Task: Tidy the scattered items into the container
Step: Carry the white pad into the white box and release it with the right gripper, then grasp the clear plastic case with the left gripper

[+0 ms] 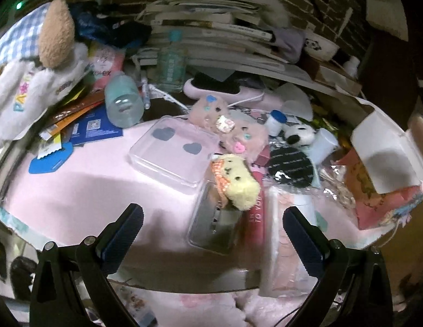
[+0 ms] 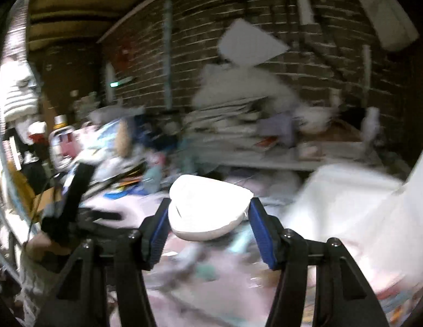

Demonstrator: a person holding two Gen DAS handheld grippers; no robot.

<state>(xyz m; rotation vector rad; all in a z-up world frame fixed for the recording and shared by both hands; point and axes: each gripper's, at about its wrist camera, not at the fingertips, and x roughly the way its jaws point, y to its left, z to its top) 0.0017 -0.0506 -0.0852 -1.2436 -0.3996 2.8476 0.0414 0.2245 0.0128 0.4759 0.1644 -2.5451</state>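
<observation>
At the far left of the left wrist view a white plush toy (image 1: 34, 81) lies on the clutter, with a pale green bottle (image 1: 124, 103) on its side next to it. The left gripper (image 1: 212, 227) hangs over the pink tabletop (image 1: 83, 190), its jaws spread wide and holding nothing. Ahead of it sits a clear plastic lid (image 1: 170, 150); a yellow plush (image 1: 236, 182) rests at the lid's right corner. Further right lie a black ribbed disc (image 1: 292, 167) and a black-and-white plush (image 1: 298, 135), and at the right edge stands the white box (image 1: 386, 152), open.

In the blurred right wrist view, the right gripper (image 2: 208, 214) clamps a white rounded case (image 2: 208, 207) between its 2 blue pads (image 2: 259, 231), above the table. The white box (image 2: 353, 212) is just to its right.
</observation>
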